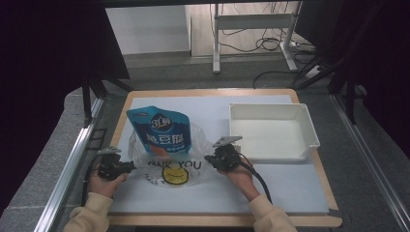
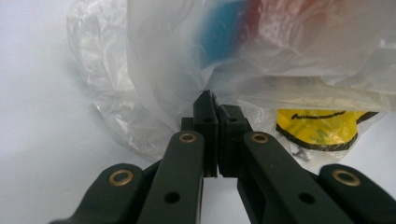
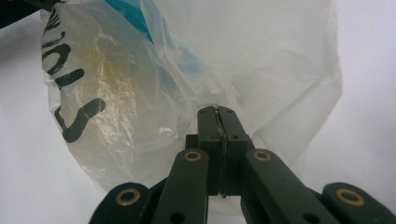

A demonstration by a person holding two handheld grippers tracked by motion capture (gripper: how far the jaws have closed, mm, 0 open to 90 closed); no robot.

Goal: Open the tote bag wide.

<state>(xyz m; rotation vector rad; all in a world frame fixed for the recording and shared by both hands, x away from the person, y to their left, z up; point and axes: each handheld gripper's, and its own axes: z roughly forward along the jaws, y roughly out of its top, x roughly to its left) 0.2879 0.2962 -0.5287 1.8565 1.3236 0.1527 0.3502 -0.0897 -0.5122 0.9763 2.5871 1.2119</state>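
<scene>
Gripping one plastic bag [image 1: 164,162] with one blue pouch [image 1: 162,130]: two grippers, left gripper [image 1: 129,166], right gripper [image 1: 209,159].

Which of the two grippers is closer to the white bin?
The right gripper, shut on the plastic bag's right edge just in front of the white bin; the left gripper pinches the bag's far side.
</scene>
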